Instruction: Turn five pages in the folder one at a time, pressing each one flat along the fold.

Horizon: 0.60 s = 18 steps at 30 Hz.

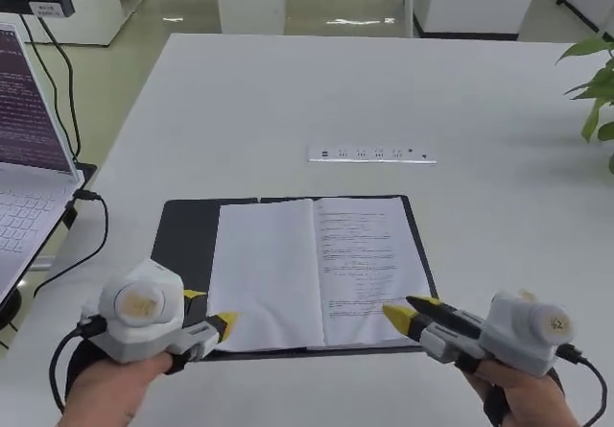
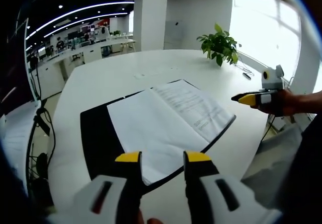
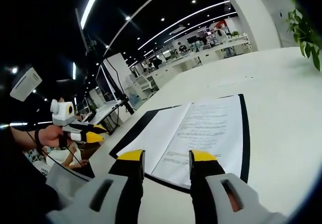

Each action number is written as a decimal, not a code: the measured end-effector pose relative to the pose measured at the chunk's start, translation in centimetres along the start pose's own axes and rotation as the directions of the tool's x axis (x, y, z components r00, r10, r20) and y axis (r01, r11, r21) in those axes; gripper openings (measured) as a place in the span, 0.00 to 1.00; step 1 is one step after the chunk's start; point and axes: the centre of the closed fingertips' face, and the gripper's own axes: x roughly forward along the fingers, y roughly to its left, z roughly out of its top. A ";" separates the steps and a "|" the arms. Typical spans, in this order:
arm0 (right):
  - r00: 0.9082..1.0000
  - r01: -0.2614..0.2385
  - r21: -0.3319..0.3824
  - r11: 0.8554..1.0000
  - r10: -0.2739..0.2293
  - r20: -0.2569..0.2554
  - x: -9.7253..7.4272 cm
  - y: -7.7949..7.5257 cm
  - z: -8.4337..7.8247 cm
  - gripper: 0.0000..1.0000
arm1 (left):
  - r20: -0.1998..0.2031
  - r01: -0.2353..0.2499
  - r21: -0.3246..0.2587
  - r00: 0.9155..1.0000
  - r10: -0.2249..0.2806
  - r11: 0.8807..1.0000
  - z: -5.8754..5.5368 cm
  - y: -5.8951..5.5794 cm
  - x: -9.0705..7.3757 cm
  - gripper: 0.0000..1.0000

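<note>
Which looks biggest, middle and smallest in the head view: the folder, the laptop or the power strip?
Largest: folder.
Middle: laptop, though the picture's edge cuts it off, so this is unsure.
Smallest: power strip.

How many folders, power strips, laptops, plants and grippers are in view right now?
Folder: 1
Power strip: 1
Laptop: 1
Plant: 1
Grippers: 2, left gripper and right gripper
Total: 6

Head view: high, from near edge, facing forward-down over folder (image 1: pixel 307 269). Gripper views: low, close, from near-left and near-right corners. All share folder.
</note>
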 end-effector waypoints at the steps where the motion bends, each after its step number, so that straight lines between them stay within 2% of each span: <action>1: 1.000 0.001 -0.006 1.000 -0.001 0.000 -0.2 0.1 0.0 0.35 | 0.000 -0.005 -0.002 1.000 0.005 1.000 -0.1 0.1 -0.2 0.33; 7: 1.000 0.016 -0.036 0.999 -0.016 0.003 -1.4 0.2 0.5 0.43 | 0.013 -0.036 -0.026 0.999 0.036 0.999 -0.3 0.7 -1.5 0.36; 18: 1.000 0.028 -0.072 0.997 -0.027 0.007 -3.0 0.4 1.4 0.50 | 0.061 -0.050 -0.075 0.997 0.054 0.996 0.9 0.5 -2.7 0.46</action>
